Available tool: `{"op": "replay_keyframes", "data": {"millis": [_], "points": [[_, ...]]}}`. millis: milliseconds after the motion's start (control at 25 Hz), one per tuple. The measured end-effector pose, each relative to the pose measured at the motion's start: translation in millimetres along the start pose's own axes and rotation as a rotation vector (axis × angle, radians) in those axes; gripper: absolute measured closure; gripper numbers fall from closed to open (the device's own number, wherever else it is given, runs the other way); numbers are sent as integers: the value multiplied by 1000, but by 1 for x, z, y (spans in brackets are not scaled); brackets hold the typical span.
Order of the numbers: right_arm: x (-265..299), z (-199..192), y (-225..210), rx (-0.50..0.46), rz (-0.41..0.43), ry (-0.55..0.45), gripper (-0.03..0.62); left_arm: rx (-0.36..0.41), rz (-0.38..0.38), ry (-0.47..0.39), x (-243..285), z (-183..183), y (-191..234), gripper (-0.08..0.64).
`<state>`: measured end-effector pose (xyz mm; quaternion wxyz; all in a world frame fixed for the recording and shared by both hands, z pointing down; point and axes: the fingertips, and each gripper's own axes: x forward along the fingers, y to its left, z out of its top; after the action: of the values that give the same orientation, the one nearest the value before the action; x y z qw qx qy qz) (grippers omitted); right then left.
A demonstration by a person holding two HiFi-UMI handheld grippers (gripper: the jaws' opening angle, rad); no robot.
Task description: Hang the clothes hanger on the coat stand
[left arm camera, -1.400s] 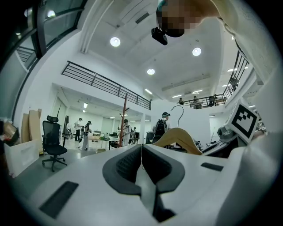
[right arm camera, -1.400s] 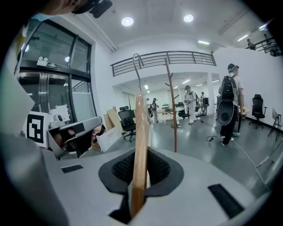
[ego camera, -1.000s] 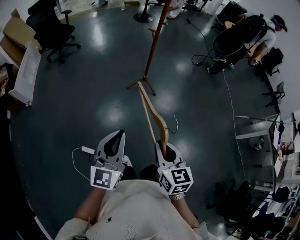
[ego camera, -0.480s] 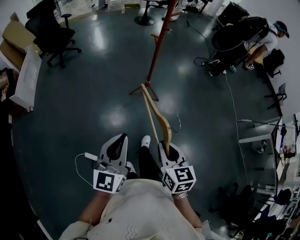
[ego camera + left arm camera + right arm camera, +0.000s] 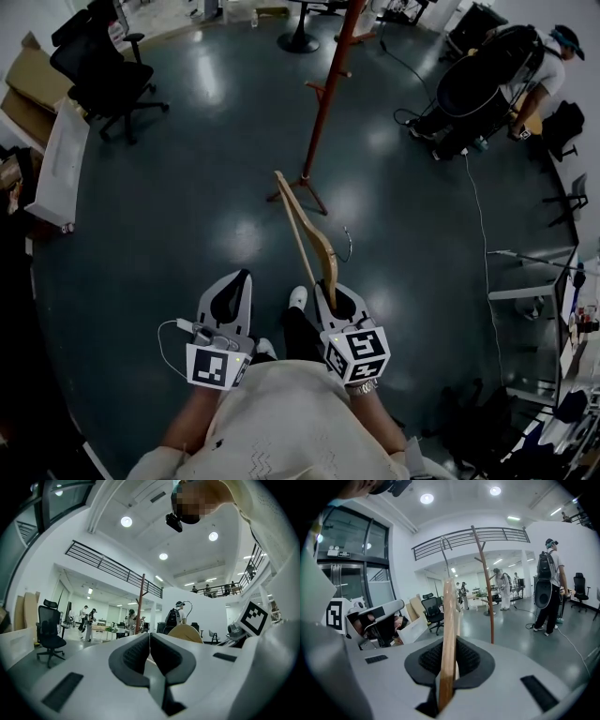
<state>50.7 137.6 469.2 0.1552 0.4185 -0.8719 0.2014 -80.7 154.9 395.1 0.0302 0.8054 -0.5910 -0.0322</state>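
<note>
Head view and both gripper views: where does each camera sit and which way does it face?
Head view: on the person's head, facing steeply down at the floor; shows left gripper and right gripper.
Left gripper view: rides the left gripper, looks along its shut, empty jaws toward the coat stand.
Right gripper view: rides the right gripper, looks along jaws shut on the hanger.
Shared: all three show the coat stand.

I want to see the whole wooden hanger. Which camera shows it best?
The head view: it shows the whole hanger from above, end to end, held by the right gripper. The right gripper view sees it edge-on, a thin wooden strip between the fingers. The left gripper view catches only one rounded wooden bit.
</note>
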Motion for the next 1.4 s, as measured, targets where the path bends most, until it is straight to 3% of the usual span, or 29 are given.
{"op": "replay_keyframes", "data": {"millis": [320,520,920,1400], "points": [[67,47,-85,3,37,26,545,42,38,11,110,4,6,546],[94,86,-135,-26,75,19,545,43,94,-29,166,26,3,546],[148,110,-161,-35,95,57,545,24,160,-24,215,30,44,546],[228,136,-190,-2,12,86,545,4,30,33,312,3,100,546]]}}
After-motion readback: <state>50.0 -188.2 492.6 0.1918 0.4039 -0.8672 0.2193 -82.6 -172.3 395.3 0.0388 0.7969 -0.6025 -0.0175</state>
